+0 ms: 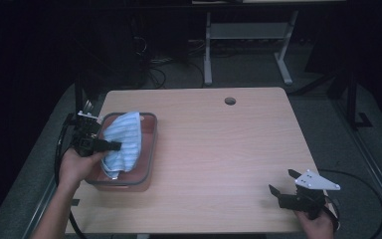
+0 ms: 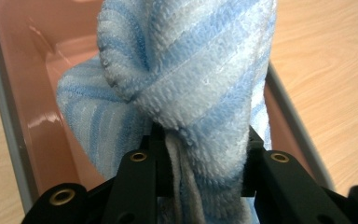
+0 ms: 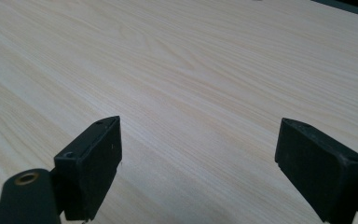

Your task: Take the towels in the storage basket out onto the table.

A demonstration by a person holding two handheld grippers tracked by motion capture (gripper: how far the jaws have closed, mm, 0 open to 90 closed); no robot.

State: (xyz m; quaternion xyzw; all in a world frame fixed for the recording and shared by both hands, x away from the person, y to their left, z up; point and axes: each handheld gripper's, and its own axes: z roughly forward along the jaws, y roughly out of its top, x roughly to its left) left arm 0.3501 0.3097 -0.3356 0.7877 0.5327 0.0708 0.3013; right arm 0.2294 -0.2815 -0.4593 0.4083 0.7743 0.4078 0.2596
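A blue-and-white striped towel hangs bunched over a pink tub with a grey rim at the table's left side. My left gripper is shut on the towel's folds, lifted above the tub's floor. In the left gripper view the towel rises thick between the black jaws, with the tub's pink wall behind it. My right gripper rests near the table's front right corner, jaws wide apart. In the right gripper view my right gripper has only bare wood between its pads.
The light wooden table has a round cable hole near its far edge. A cable trails from the right gripper off the table's right edge. Beyond the table stand a metal desk frame and loose cables on a dark floor.
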